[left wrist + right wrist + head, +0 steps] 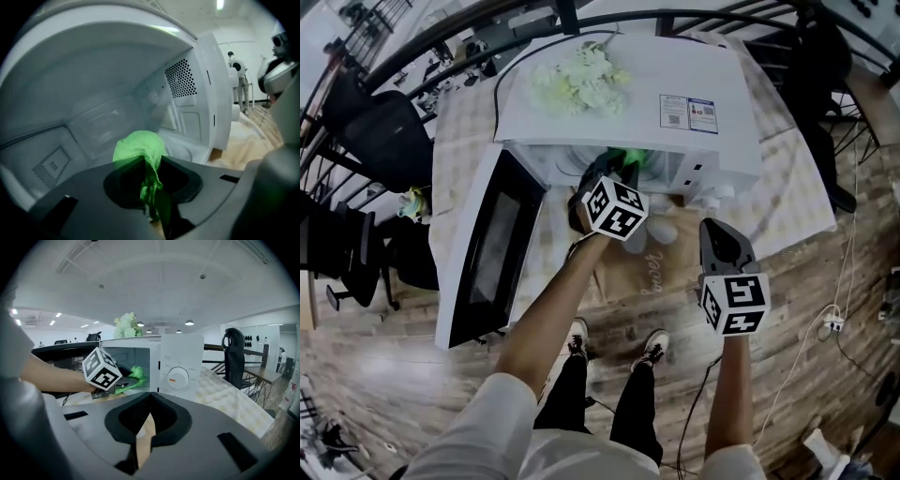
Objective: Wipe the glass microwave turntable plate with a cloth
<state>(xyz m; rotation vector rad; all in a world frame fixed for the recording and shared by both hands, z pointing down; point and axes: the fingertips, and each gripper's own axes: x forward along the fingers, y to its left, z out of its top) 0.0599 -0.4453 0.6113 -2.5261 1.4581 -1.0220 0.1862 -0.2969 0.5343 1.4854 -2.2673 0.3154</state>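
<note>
The left claw [150,161] is clamped on a bunched green cloth [138,144], inside the open microwave [619,94] at the top centre of the head view. The glass plate [187,149] shows only faintly and seems to lie on the oven floor just beyond the cloth. The right claw [150,394] hangs outside at lower right, closed on nothing.

The plate probably sits loose, so pressing on one side could spin or tip it. The thin pinch of cloth could slip free, and then the hard tips would scrape the glass.
</note>
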